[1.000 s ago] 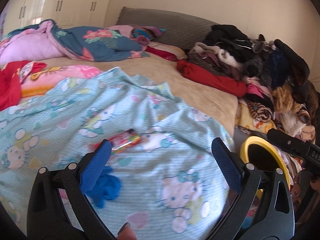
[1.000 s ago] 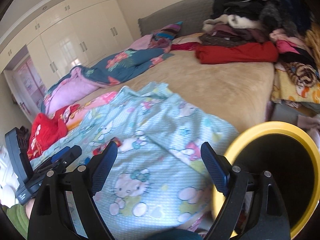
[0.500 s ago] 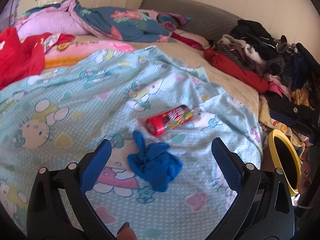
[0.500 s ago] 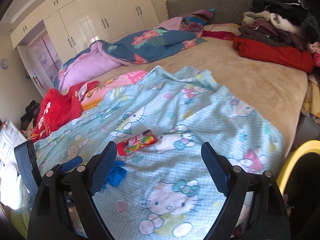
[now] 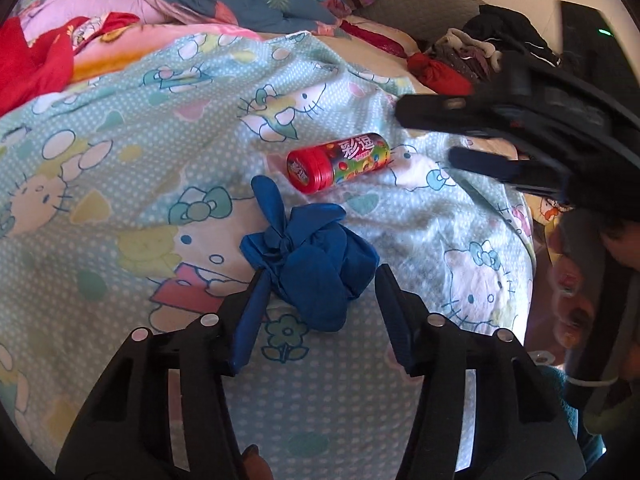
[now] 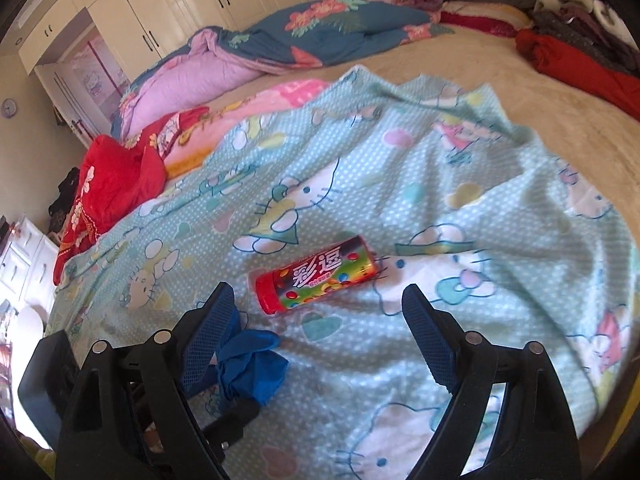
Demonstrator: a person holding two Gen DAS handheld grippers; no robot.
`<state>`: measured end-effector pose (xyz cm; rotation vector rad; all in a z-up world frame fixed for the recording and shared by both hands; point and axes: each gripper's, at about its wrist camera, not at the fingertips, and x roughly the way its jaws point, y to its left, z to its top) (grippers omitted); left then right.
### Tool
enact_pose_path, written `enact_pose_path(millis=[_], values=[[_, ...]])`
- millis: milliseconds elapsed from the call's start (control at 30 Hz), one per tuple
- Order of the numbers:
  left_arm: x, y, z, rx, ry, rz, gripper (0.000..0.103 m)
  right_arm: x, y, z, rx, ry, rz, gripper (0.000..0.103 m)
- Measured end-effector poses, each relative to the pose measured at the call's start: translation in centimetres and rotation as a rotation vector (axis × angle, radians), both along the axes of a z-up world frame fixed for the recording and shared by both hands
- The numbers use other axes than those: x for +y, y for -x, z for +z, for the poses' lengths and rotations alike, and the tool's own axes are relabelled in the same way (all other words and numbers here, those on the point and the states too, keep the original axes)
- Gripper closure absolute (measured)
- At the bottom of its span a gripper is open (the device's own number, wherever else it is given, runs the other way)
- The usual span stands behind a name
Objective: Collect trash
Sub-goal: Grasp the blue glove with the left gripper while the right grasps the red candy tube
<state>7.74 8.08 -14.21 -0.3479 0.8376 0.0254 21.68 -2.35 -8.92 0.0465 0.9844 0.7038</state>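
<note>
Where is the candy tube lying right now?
The candy tube lies on its side on the cartoon-cat blanket, just beyond the crumpled blue glove, red cap toward the glove.

One crumpled blue glove (image 5: 316, 268) and one red-capped candy tube (image 5: 340, 162) were counted on a single patterned blue sheet (image 5: 120, 184). Two grippers were seen, the left gripper (image 5: 320, 312) and the right gripper (image 6: 320, 332). One red garment (image 6: 108, 192) and one floral quilt (image 6: 320, 28) were counted farther back.
</note>
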Motion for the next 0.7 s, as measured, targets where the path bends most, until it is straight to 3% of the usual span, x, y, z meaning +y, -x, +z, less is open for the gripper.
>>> enact_pose_path(millis=[233, 467, 500, 533, 700], values=[[0.7, -0.3, -1.1, 0.016, 0.032, 0.009, 0.074, 3.1, -2.4, -3.5, 0.131, -0.009, 0.003, 0.028], [0.7, -0.5, -1.9, 0.029, 0.039, 0.007, 0.077, 4.6, -4.3, -5.2, 0.196, -0.032, -0.034, 0.029], [0.7, -0.5, -1.9, 0.031, 0.037, 0.006, 0.077, 4.8, -4.6, -5.3, 0.202, -0.036, -0.04, 0.034], [0.6, -0.5, -2.0, 0.031, 0.037, 0.005, 0.078, 4.8, -4.9, -5.4, 0.205, -0.039, -0.049, 0.047], [0.9, -0.5, -1.8, 0.034, 0.048, 0.01, 0.087, 4.0, -5.6, -4.7, 0.209, -0.097, -0.05, 0.062]])
